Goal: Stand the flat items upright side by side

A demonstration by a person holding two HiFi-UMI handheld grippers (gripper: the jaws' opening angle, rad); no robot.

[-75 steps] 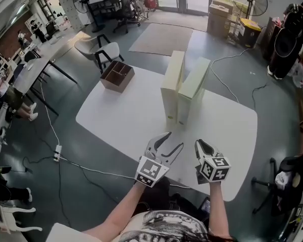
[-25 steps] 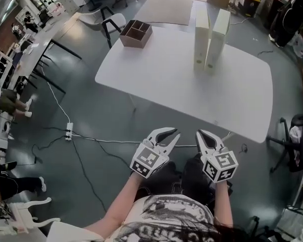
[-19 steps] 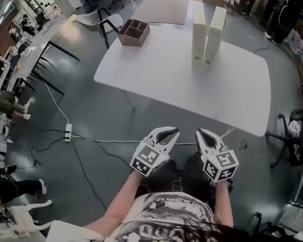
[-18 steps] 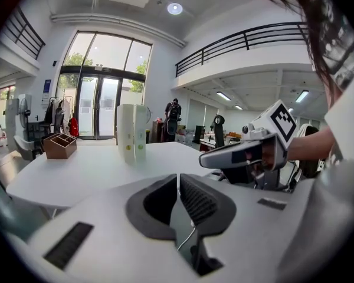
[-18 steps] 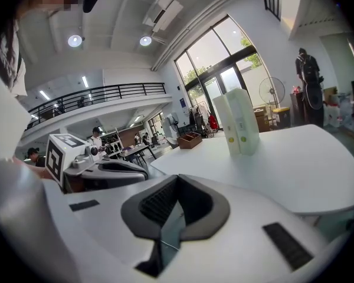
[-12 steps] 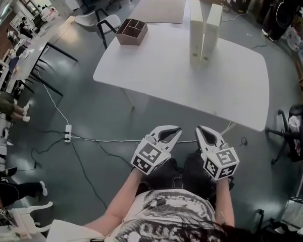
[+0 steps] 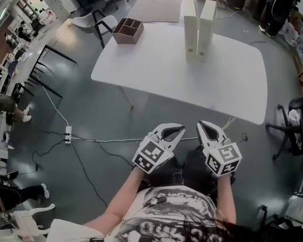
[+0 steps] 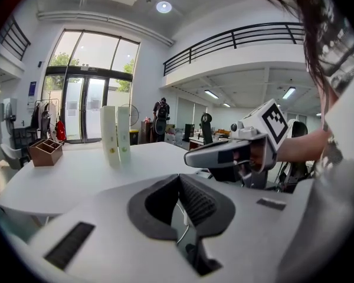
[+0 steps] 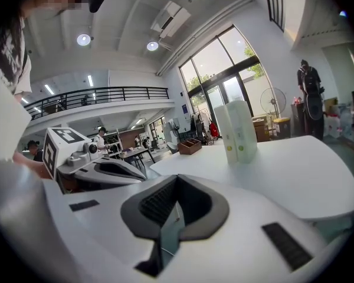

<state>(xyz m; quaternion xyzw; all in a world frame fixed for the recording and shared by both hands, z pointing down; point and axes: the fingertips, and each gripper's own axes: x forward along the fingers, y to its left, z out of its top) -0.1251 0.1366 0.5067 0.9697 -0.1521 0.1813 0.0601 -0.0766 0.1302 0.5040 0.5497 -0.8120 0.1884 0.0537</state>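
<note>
The left tool [image 7: 177, 129] has its jaws pressed together with nothing between them, and the left gripper view shows the ridged pads meeting. The right tool [image 7: 205, 127] is likewise closed and empty. Both hang side by side, close but apart, above the person's lap and the grey floor [image 7: 91, 115], short of the near edge of the white surface [image 7: 156, 72]; neither touches it.

A cable [image 7: 106, 141] runs across the floor between the tools and that near edge, ending at a power strip [image 7: 67, 133] to the left.

The two flat items stand upright on the far half of the surface: the left cream box [image 7: 191, 32] and the right cream box [image 7: 207, 28], side by side with narrow faces toward the person, touching or nearly so. Bare top spreads from them to the near edge and out to the right edge.

A brown compartment tray [image 7: 128, 30] sits near the far left corner, well apart from the boxes. A chair [image 7: 299, 127] stands off the right edge.
</note>
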